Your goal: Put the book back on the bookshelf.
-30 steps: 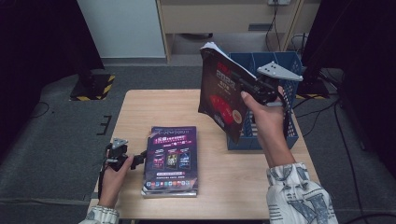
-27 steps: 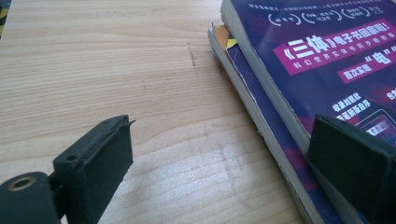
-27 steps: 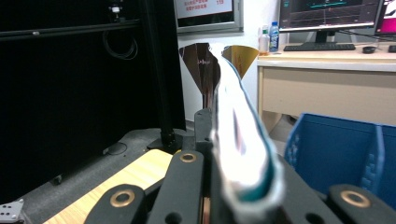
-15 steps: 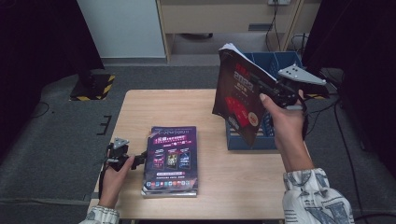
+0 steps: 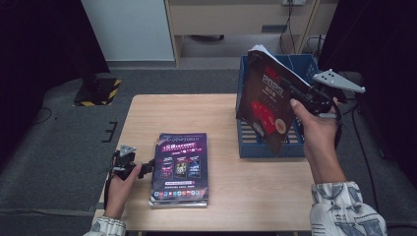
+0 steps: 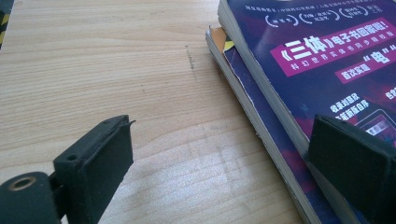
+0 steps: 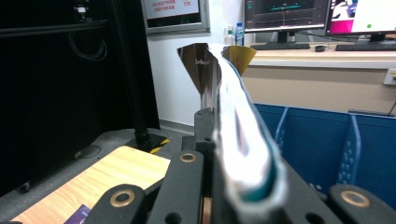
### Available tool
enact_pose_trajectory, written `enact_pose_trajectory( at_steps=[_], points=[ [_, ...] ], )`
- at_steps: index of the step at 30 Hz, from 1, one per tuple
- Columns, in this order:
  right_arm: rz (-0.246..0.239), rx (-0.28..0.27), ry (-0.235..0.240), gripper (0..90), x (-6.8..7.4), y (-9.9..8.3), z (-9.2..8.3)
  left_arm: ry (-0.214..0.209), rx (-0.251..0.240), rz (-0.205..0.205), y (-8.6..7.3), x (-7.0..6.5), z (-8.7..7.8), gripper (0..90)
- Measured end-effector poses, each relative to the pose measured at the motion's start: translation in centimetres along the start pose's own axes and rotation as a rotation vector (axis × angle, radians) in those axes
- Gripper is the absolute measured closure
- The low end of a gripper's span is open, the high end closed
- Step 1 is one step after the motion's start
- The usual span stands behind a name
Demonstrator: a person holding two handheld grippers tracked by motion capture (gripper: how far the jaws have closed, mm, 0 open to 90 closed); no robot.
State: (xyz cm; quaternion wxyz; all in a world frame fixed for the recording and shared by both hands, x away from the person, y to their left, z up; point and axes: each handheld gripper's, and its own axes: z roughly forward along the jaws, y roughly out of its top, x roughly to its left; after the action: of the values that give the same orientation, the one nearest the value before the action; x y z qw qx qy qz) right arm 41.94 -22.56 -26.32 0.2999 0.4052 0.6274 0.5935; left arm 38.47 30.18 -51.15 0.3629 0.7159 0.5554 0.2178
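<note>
Between the right claw's (image 5: 298, 96) clamped jaws hangs a dark magazine (image 5: 265, 101), over the blue rack (image 5: 268, 142). Beside the book stack (image 5: 179, 167) on the surface (image 5: 246, 191), the left claw (image 5: 147, 168) gapes empty.

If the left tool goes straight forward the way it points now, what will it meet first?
Most likely the stack of magazines. The left tool points at the stack's side edge, jaws open, and one jaw already lies over the top cover in the left gripper view. Whether it touches is unclear.

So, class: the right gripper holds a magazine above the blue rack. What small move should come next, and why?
Probably lower it into a slot: the right gripper clamps the magazine upright, its bottom edge just over the blue rack, not yet between the dividers.
</note>
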Motion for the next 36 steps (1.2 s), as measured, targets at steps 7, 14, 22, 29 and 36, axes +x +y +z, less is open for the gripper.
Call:
enact_pose_trajectory(
  at_steps=[7, 14, 22, 29, 36],
  points=[
    [-0.005, 0.008, -0.037, 86.7, -0.6, 0.1, -0.1, -0.002, -0.004, -0.001, 0.1, 0.1, -0.1, 6.2],
    [0.001, 0.012, -0.074, 86.7, -1.1, -0.2, 0.6, -0.007, -0.013, -0.007, 0.2, 0.1, -0.1, 6.2],
    [0.027, 0.004, -0.128, 86.7, -1.6, -0.2, 2.4, -0.02, -0.025, -0.005, 0.4, 0.0, -0.1, 6.2],
    [0.055, -0.023, -0.178, 86.7, -1.2, -0.5, 4.3, -0.023, -0.044, -0.036, 0.2, 0.6, -0.7, 6.7],
    [0.073, -0.021, -0.225, 86.7, -0.7, -0.8, 6.2, -0.043, -0.05, -0.031, 0.1, 0.4, -0.8, 6.8]
  ],
)
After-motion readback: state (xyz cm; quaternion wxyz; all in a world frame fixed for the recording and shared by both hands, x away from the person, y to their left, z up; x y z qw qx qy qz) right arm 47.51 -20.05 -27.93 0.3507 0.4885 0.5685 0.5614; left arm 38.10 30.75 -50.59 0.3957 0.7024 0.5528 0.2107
